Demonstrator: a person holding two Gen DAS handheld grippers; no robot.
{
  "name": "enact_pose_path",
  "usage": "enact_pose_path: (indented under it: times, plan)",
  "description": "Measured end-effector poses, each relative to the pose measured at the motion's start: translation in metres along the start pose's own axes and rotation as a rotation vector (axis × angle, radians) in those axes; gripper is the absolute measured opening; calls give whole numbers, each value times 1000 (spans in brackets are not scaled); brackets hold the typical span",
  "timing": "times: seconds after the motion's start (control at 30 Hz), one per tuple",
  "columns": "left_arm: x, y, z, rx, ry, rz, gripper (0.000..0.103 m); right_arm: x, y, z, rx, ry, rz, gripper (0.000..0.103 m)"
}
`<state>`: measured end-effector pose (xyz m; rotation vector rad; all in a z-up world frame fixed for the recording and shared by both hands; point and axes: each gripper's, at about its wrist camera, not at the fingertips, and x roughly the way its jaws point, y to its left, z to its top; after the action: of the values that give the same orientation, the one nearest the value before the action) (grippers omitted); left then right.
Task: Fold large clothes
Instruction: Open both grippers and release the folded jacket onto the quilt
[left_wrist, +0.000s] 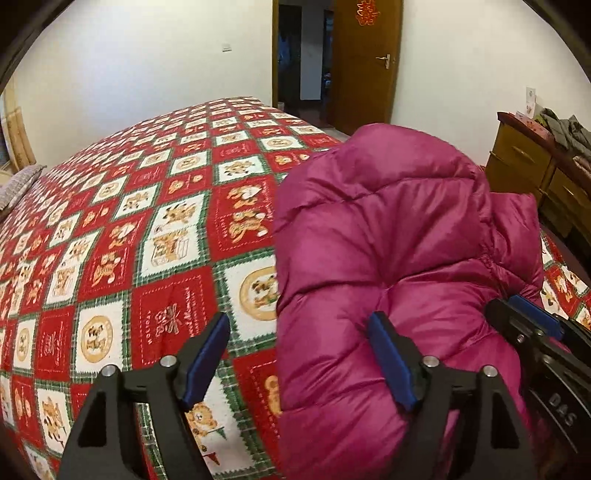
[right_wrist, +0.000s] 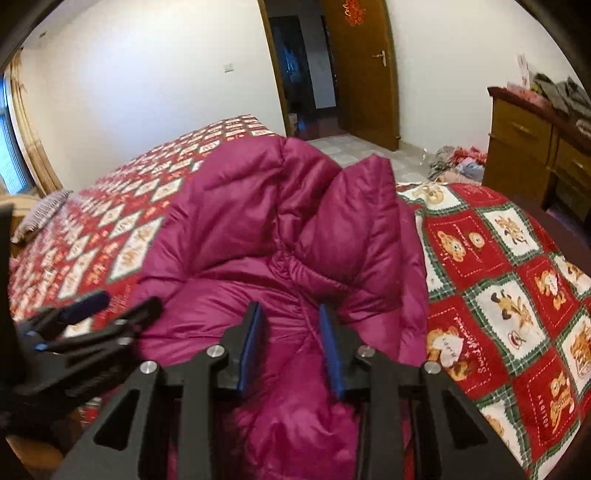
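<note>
The magenta puffer jacket (left_wrist: 388, 258) lies bunched in a thick bundle on the bed (left_wrist: 129, 240), over its red patchwork quilt, so the fold looks partly made and now being let go or adjusted. The left tongs (left_wrist: 299, 354) stand wide open with only one pad against the jacket's edge, gripping nothing. The right tongs (right_wrist: 291, 354) are narrower, straddling a ridge of jacket fabric; whether the pads pinch it cannot be told, and the next move probably calls for a firm hold on a loose edge to flatten the bundle.
</note>
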<state>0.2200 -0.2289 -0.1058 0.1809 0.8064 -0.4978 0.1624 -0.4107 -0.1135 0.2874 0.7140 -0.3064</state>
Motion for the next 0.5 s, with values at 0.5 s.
enact_pose_path:
  times: [0.5]
  plan:
    - [-32,15,-26,2,6,15,79,-38,9,-11,-8,-60,-35,43]
